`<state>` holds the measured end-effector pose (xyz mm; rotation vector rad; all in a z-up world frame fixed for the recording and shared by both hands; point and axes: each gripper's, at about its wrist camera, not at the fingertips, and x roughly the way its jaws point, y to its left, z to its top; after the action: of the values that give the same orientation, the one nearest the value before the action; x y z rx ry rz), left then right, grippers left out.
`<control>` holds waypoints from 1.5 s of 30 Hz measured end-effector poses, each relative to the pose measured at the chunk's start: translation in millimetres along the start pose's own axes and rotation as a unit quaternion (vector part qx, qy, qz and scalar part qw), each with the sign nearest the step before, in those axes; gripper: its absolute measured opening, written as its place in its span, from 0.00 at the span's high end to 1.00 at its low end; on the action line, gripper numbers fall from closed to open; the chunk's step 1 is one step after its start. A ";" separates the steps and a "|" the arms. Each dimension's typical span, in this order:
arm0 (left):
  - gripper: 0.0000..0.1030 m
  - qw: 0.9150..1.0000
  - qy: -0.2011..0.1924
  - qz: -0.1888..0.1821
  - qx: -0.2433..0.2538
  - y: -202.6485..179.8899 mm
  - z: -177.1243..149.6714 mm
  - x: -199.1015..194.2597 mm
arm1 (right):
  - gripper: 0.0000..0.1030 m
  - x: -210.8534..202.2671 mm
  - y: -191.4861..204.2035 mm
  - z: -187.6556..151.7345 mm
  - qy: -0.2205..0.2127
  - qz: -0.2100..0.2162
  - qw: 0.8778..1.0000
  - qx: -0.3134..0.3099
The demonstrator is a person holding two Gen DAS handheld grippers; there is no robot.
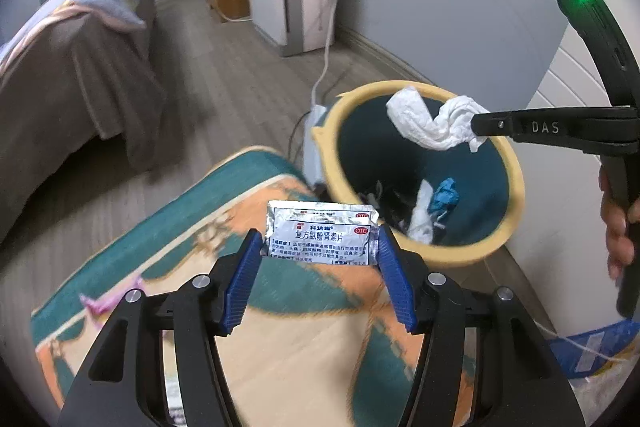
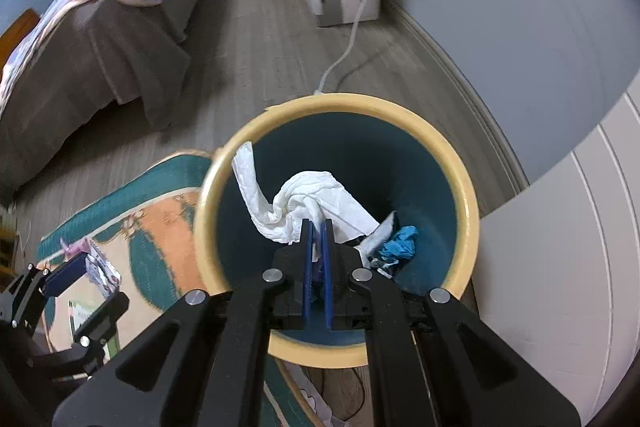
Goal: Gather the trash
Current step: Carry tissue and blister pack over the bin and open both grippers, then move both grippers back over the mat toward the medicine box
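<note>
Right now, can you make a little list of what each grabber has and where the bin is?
left gripper: shut on a silver medicine packet, over the rug
right gripper: shut on a white tissue, over the open bin
bin: yellow rim, dark inside, on the floor beside the rug
already in bin: white paper and a blue scrap
not yet dropped: tissue and packet
</note>
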<state>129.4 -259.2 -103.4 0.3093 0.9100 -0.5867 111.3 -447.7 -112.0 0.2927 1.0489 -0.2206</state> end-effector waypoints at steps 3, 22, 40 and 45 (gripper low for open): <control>0.42 1.000 0.001 -0.004 0.008 -11.6 6.9 11.4 | 0.96 3.8 -11.4 1.0 0.003 -0.003 1.000 0.021; 0.18 0.997 0.011 -0.012 0.082 -73.9 16.2 60.9 | 0.85 6.7 -47.2 2.4 0.003 0.012 0.994 0.107; 0.09 0.999 -0.014 0.028 -0.009 -0.3 -26.2 -5.5 | 0.06 -13.5 -12.1 13.5 -0.045 -0.028 0.998 0.040; 0.08 0.998 -0.014 0.064 -0.027 38.8 -46.1 -39.7 | 0.06 -16.4 2.2 15.5 -0.048 -0.023 0.998 0.026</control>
<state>103.9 -191.9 -97.9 0.3068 0.8702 -0.4475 116.7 -450.3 -90.2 0.3019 0.9564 -0.2998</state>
